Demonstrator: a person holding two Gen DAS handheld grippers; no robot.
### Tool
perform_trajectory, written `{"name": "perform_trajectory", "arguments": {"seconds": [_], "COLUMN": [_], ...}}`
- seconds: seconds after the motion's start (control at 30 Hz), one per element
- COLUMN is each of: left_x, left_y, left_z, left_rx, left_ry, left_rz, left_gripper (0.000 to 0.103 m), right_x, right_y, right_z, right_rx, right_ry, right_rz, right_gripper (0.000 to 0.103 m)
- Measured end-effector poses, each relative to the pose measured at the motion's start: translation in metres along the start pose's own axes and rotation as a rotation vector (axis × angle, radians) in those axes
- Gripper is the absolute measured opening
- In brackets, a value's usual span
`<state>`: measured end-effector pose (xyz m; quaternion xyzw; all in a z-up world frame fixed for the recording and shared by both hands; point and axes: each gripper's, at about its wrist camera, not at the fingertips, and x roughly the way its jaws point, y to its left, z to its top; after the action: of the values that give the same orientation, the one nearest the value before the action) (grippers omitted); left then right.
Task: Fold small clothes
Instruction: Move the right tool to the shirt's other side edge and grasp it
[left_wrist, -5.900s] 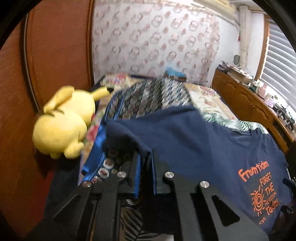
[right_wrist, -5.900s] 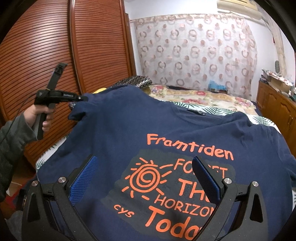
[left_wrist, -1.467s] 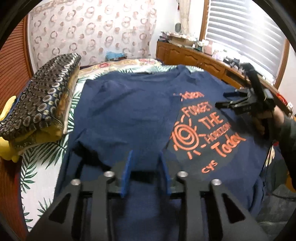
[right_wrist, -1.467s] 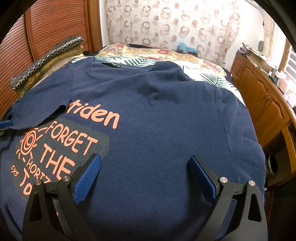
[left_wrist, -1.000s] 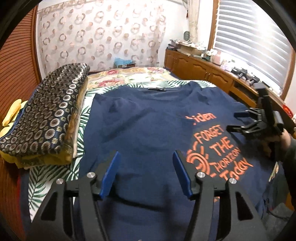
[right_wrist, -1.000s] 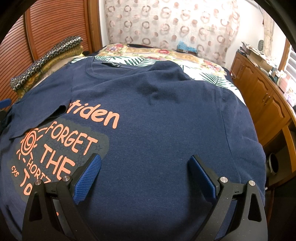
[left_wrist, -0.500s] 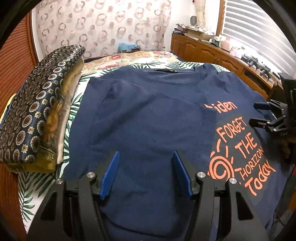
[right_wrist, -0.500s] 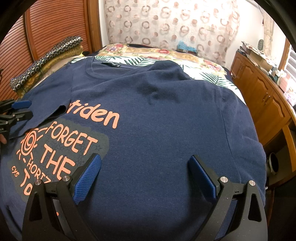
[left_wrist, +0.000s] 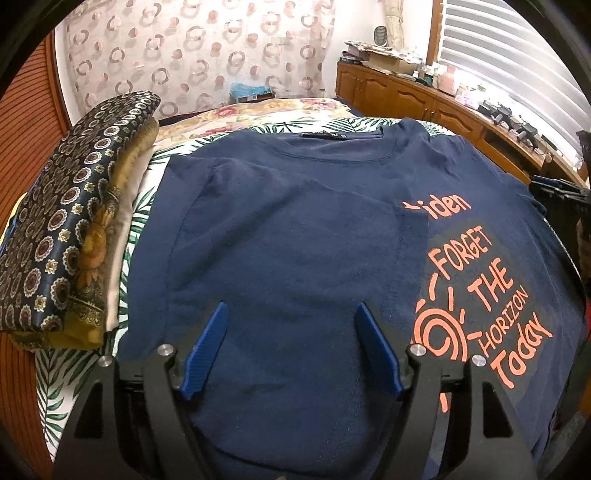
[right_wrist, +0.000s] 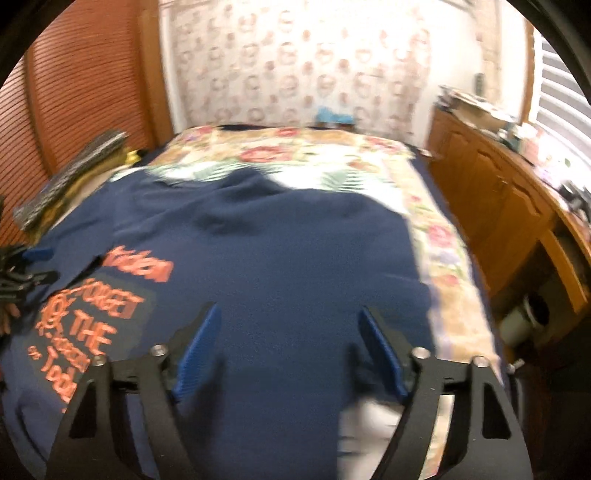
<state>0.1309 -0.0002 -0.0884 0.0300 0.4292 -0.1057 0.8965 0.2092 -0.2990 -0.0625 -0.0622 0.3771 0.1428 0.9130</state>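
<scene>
Left third of navy T-shirt (left_wrist: 280, 236) now folded inward, lying flat on bed (left_wrist: 147, 173); left gripper (left_wrist: 291, 350) released, jaws just widened, empty above cloth at 6 o'clock; right gripper (right_wrist: 288, 350) also empty, jaws just narrowed, swinging toward unfolded side at 3 o'clock; patterned fabric stack (left_wrist: 70, 236) at 9 o'clock, clear of shirt; nothing blocking.

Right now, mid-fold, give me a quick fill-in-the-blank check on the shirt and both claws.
1. The navy T-shirt lies on the ____, one side already folded over its print.
2. The print's lettering is ____ in colour.
3. The left claw stands ____, nothing pinched between its blue pads.
4. The folded patterned cloth lies beside the shirt's ____ edge in the left wrist view.

Missing words: bed; orange; open; left
</scene>
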Motion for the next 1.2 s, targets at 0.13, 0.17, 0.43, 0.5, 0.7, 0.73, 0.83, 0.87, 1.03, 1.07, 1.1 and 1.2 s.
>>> {"name": "perform_trajectory", "arguments": {"seconds": [0.13,0.17,0.43,0.5,0.7,0.73,0.83,0.87,1.03,1.07,1.1,1.2], "left_x": [0.0,0.0,0.0,0.0,-0.004,-0.007,-0.018,-0.023,-0.047,-0.051,-0.054,-0.067], "left_y": [0.001,0.001,0.001,0.001,0.003,0.004,0.003,0.003,-0.007,-0.01,-0.012,-0.016], "left_z": [0.0,0.001,0.001,0.001,0.0,0.0,0.0,0.001,0.002,0.003,0.003,0.004], "left_rx": [0.001,0.001,0.002,0.002,-0.014,-0.022,-0.041,-0.049,-0.055,-0.055,-0.057,-0.068], "left_ry": [0.0,0.001,0.001,0.001,-0.018,-0.031,-0.063,-0.076,-0.149,-0.162,-0.172,-0.207], "left_rz": [0.002,0.002,0.002,0.002,0.013,0.02,0.015,0.01,0.016,0.015,0.015,0.007], "left_gripper": [0.073,0.073,0.073,0.073,0.073,0.073,0.073,0.073,0.073,0.073,0.073,0.073], "right_x": [-0.005,-0.004,0.009,0.011,0.005,0.003,-0.005,-0.007,-0.021,-0.024,-0.029,-0.038], "right_y": [-0.045,-0.057,-0.091,-0.09,-0.082,-0.08,-0.075,-0.073,-0.063,-0.059,-0.053,-0.03], "right_z": [-0.008,-0.013,-0.031,-0.033,-0.027,-0.026,-0.021,-0.018,0.0,0.004,0.008,0.019], "right_rx": [0.058,0.08,0.187,0.197,0.124,0.101,0.055,0.046,0.017,0.013,0.005,-0.031], "right_ry": [0.017,0.032,0.096,0.098,0.084,0.081,0.05,0.039,-0.033,-0.049,-0.07,-0.107], "right_rz": [-0.06,-0.067,-0.001,0.02,-0.029,-0.06,-0.094,-0.098,-0.085,-0.072,-0.054,0.011], "right_gripper": [0.066,0.065,0.057,0.051,0.011,0.004,0.001,0.001,0.0,0.0,0.0,0.0]}}
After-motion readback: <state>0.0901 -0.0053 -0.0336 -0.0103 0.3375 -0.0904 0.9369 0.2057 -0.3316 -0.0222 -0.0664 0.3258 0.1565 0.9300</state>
